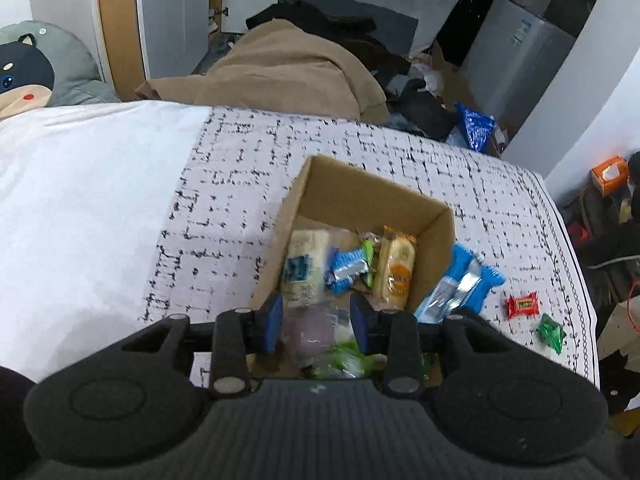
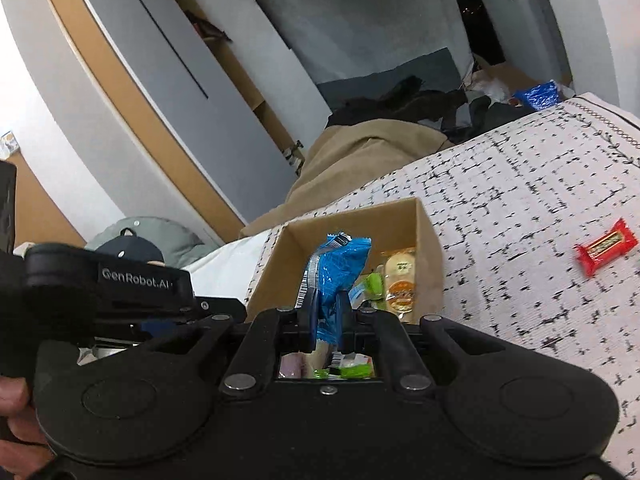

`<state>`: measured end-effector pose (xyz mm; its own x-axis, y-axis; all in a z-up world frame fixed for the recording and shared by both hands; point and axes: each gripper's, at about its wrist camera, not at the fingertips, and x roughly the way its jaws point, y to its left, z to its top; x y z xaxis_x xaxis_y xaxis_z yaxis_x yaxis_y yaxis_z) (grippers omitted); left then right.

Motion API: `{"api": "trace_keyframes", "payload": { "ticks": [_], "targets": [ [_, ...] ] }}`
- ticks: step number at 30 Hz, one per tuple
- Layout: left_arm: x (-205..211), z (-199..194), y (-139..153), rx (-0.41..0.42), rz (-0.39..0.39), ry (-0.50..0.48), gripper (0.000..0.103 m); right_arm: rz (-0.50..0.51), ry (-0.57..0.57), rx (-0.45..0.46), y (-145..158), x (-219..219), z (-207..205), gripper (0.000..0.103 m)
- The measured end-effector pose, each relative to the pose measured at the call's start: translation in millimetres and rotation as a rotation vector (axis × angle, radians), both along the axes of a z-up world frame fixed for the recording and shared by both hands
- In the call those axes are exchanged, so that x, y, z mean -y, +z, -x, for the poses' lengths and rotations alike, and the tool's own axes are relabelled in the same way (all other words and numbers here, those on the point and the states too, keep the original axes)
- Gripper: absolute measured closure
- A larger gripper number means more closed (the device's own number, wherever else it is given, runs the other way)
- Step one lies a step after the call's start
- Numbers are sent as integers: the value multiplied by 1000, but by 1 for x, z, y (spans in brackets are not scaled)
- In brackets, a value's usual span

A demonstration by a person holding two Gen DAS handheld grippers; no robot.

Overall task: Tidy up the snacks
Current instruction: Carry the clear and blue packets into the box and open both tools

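A brown cardboard box (image 1: pixel 360 192) stands on the patterned bed cover and holds several wrapped snacks, among them a pale cake pack (image 1: pixel 394 272). My left gripper (image 1: pixel 316 322) is open and empty over the box's near end. My right gripper (image 2: pixel 326 316) is shut on a blue snack packet (image 2: pixel 336 268) and holds it above the box (image 2: pixel 352 220). The same blue packet shows in the left wrist view (image 1: pixel 460 284) at the box's right wall. A red candy (image 1: pixel 523 306) and a green candy (image 1: pixel 551 332) lie on the cover to the right; the red candy also shows in the right wrist view (image 2: pixel 606 246).
A white sheet (image 1: pixel 88 184) covers the bed's left part, with a plush toy (image 1: pixel 28 68) behind it. A tan blanket (image 1: pixel 288 68) and dark clothes lie beyond the bed. The bed's edge runs along the right, with an orange box (image 1: pixel 610 174) on the floor past it.
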<state>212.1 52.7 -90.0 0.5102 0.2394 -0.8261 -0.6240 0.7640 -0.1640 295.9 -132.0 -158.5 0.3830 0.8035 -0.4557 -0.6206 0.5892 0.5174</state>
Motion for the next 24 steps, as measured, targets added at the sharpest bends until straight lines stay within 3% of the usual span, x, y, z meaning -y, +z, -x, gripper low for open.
{"api": "trace_keyframes", "payload": {
  "ticks": [6, 11, 15, 20, 24],
  "targets": [
    [-7, -1, 0, -13, 17, 10, 66, -12, 5, 9, 1, -4, 0, 93],
    [-6, -2, -1, -9, 17, 0, 59, -1, 12, -15, -6, -7, -2, 73],
    [-6, -3, -3, -13, 26, -1, 56, 8, -15, -22, -7, 2, -6, 73],
    [-3, -6, -5, -5, 29, -10, 38, 10, -61, -30, -6, 19, -13, 73],
    [-1, -11, -7, -5, 24, -11, 31, 30, -93, -46, -12, 30, -20, 73]
  ]
}}
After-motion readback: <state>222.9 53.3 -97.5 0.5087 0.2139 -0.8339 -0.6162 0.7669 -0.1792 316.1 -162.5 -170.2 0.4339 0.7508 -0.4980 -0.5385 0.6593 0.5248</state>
